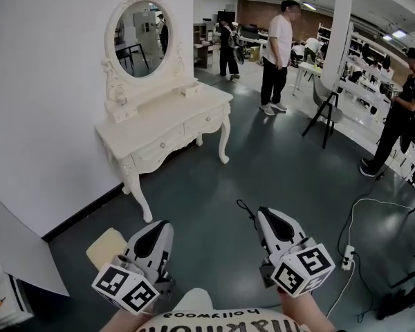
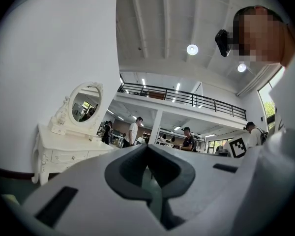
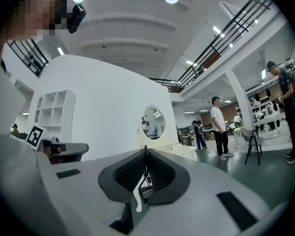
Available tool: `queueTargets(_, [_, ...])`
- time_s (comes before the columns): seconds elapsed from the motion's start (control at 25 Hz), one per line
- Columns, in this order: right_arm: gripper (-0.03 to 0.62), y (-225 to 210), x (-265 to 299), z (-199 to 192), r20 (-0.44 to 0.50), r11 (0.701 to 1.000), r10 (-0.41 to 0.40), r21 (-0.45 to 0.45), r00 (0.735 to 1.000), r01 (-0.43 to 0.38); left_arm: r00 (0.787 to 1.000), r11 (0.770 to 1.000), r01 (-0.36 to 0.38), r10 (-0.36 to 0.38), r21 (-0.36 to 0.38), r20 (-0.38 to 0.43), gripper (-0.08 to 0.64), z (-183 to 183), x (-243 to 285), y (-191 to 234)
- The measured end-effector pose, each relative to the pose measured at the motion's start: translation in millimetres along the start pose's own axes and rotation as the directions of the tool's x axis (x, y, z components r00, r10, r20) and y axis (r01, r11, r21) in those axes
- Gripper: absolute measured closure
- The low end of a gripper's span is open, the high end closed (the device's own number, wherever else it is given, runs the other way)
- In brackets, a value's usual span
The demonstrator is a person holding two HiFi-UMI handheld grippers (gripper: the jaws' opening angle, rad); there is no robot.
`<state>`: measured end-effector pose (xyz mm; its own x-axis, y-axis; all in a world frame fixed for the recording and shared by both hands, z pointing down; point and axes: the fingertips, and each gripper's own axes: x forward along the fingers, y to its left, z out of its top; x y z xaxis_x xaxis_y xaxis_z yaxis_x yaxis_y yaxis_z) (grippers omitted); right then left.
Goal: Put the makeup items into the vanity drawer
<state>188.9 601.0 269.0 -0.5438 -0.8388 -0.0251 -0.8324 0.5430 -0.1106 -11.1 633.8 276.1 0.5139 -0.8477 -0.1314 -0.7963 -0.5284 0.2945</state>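
Jaws on both tools are sitting closed on nothing; I'm holding the left gripper [image 1: 164,225] and right gripper [image 1: 263,213] low by my body. The vanity [image 1: 173,113] is standing well ahead and leftward against the wall, nearer the left gripper, its long front running away to the right. Its cream drawers [image 1: 158,146] are sitting shut. I'm making out no makeup items on its worktop.

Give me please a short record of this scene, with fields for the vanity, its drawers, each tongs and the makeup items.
vanity table: white, against the wall, some way ahead of the person
mirror: oval, upright on the table top
drawers: the front ones are shut
left tongs: held low, jaws together, nothing between them
right tongs: held low, jaws together, nothing between them
makeup items: none that can be made out from here
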Motion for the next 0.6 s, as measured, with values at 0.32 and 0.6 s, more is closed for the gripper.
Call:
queueTargets(0.32, [0.560, -17.6, 26.6, -9.7, -0.008, 1.000, 0.004, 0.030, 1.000, -0.004, 1.000, 1.000, 0.007, -0.007, -0.017, -0.014, 0.552, -7.1, 30.2, 17.0])
queueTargets(0.6, [0.560, -38.1, 82.3, -7.9, -0.006, 0.999, 0.006, 0.032, 1.000, -0.006, 0.999, 0.999, 0.039, -0.039, -0.019, -0.002, 0.551, 0.0, 79.7, 52.3])
